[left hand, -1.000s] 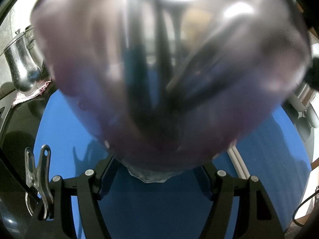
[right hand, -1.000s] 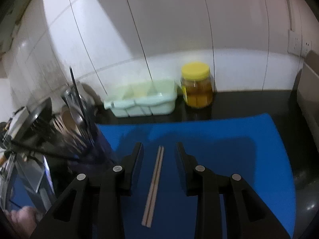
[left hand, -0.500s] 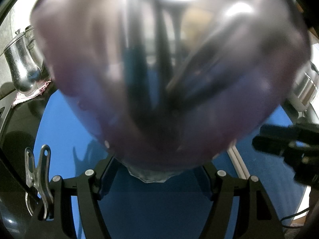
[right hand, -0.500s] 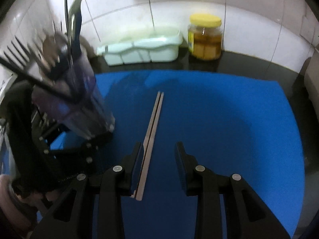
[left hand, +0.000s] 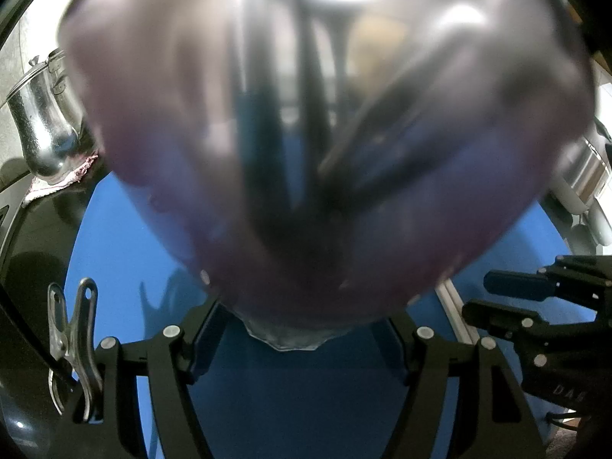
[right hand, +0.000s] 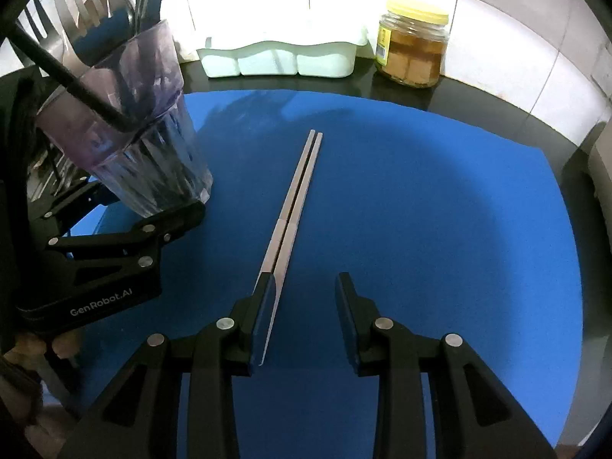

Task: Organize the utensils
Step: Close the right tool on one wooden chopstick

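A pair of chopsticks [right hand: 296, 206] lies mid-mat on the blue mat [right hand: 440, 210], pointing toward the counter's back edge. The right gripper [right hand: 306, 317] hangs over their near ends, jaws apart, gripping nothing. Near the mat's left edge, the left gripper [left hand: 294, 329] clamps a glass [right hand: 149, 145] full of cutlery.
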A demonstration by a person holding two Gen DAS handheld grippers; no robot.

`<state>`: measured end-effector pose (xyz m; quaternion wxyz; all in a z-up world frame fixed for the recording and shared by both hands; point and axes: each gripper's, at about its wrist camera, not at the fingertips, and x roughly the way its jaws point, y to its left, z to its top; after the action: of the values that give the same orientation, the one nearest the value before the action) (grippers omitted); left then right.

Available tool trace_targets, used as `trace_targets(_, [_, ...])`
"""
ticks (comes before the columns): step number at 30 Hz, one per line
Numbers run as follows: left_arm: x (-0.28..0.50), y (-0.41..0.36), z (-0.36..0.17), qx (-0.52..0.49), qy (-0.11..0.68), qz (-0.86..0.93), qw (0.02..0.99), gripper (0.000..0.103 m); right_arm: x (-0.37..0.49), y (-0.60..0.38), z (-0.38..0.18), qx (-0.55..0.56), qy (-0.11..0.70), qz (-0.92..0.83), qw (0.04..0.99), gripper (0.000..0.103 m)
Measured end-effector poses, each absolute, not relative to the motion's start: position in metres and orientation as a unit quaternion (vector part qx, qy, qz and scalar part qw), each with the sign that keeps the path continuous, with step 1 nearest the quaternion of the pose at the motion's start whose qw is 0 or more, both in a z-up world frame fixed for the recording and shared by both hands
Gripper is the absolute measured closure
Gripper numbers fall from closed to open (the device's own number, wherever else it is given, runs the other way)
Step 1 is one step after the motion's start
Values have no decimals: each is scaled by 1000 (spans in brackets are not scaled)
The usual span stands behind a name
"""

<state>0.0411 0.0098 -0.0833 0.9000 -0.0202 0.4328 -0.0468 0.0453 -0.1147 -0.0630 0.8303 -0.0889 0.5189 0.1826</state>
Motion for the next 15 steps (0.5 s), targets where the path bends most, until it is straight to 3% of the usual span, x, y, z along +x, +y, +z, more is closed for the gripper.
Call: trace_targets(15, [41, 9, -83, -20, 433, -46, 900, 30, 28, -109, -58, -149, 509, 195, 825, 70])
